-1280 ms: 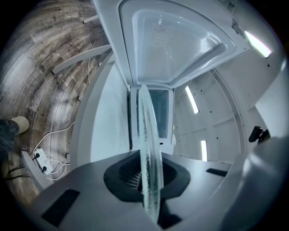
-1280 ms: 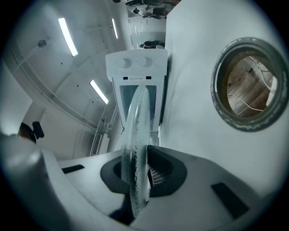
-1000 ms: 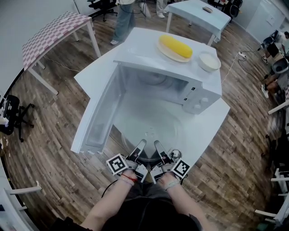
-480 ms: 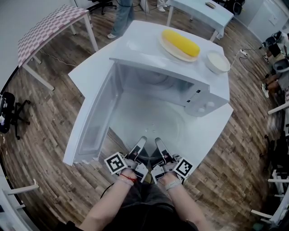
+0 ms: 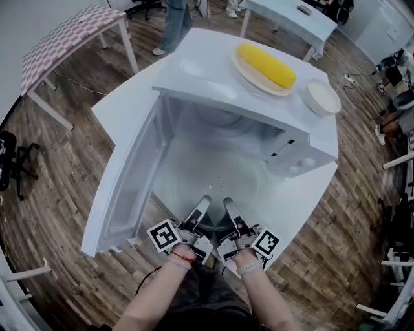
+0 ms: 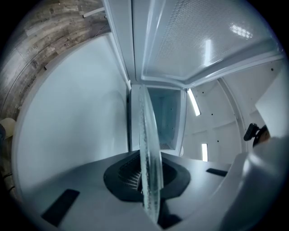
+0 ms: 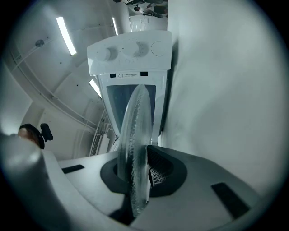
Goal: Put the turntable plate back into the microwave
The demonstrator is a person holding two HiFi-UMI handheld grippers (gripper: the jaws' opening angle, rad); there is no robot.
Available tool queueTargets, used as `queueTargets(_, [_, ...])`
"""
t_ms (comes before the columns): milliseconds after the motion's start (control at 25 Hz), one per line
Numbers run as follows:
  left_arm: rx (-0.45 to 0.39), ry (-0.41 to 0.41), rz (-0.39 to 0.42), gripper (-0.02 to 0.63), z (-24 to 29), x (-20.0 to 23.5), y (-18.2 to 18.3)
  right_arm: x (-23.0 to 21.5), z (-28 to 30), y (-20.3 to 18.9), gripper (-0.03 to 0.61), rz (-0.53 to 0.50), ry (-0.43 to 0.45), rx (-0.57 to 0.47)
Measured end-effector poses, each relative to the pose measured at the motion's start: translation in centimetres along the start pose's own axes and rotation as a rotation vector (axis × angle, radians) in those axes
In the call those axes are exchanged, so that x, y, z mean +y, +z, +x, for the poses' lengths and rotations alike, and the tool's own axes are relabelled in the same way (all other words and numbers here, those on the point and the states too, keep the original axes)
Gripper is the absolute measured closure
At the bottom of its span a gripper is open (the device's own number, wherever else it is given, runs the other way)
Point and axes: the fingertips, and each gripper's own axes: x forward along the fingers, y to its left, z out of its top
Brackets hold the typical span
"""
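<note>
The clear glass turntable plate [image 5: 213, 181] is held level in front of the open white microwave [image 5: 252, 106], with its far rim at the cavity's mouth. My left gripper [image 5: 198, 216] and right gripper [image 5: 231, 218] sit side by side, each shut on the plate's near rim. In the left gripper view the plate [image 6: 148, 149] runs edge-on between the dark pads of the left gripper [image 6: 145, 180], and the open cavity lies ahead. The right gripper view shows the plate [image 7: 134, 149] clamped in the right gripper [image 7: 141, 178], with the control panel [image 7: 128, 52] beyond.
The microwave door [image 5: 126, 187] hangs open to the left. On top of the microwave are a dish with a yellow object [image 5: 266, 64] and a white bowl [image 5: 321, 97]. The white table [image 5: 126, 97] carries the microwave. A checkered table [image 5: 61, 39] and a person's legs [image 5: 173, 19] are farther back.
Both grippers have carried the plate forward toward the microwave's opening; the microwave and its door now look nearer and larger. The grip on the plate is unchanged.
</note>
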Motion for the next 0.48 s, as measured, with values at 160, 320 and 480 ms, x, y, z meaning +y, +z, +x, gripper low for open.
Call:
queueTargets(160, [-0.005, -0.007, 0.003, 0.581, 1.4, 0.0, 0.7, -0.1, 1.1, 1.1, 0.537, -0.009, 0.004, 0.003])
queueTargets(320, [-0.004, -0.009, 0.006, 0.581, 2.4, -0.1, 1.2, -0.1, 2.1, 1.7, 0.537, -0.008, 0.013, -0.002])
queueTargets(480, [-0.002, -0.005, 0.011, 0.581, 3.1, 0.1, 1.8, -0.4, 2.8, 2.2, 0.537, 0.001, 0.012, -0.006])
